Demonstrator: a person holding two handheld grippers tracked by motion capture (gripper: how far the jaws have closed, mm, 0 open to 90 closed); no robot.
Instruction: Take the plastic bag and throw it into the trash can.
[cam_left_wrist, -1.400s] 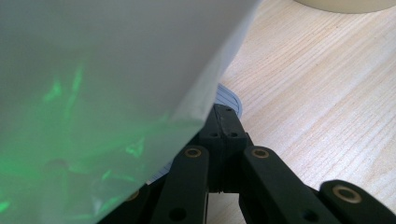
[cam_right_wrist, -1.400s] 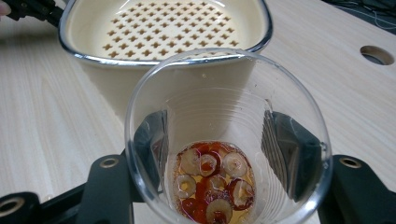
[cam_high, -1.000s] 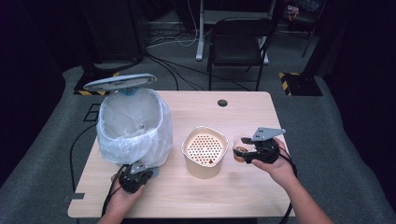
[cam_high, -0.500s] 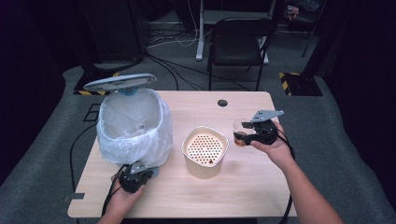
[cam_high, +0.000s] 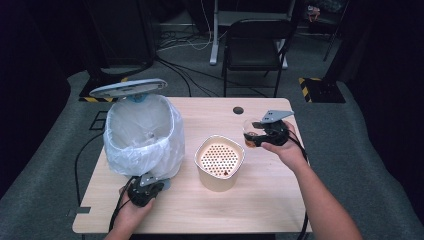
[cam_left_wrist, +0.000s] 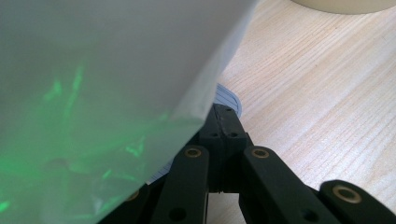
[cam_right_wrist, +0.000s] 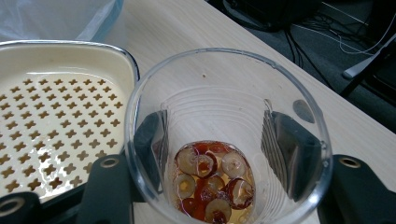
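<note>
Nearest the person's edge, the left gripper (cam_high: 145, 190) sits at about seven o'clock on the wooden table (cam_high: 270, 200), its jaws closed tight together, tips touching the base of the lined trash bin (cam_high: 142, 135) under the bag's hem. Bare tabletop lies open toward five o'clock. At centre stands the cream strainer pot (cam_high: 219, 162). Toward two o'clock, the right gripper (cam_high: 260, 135) is lifted above the table, jaws spread part-way and clamping a clear plastic cup (cam_right_wrist: 229, 135) with sliced red fruit (cam_right_wrist: 212, 184) in liquid, beside the pot's rim.
</note>
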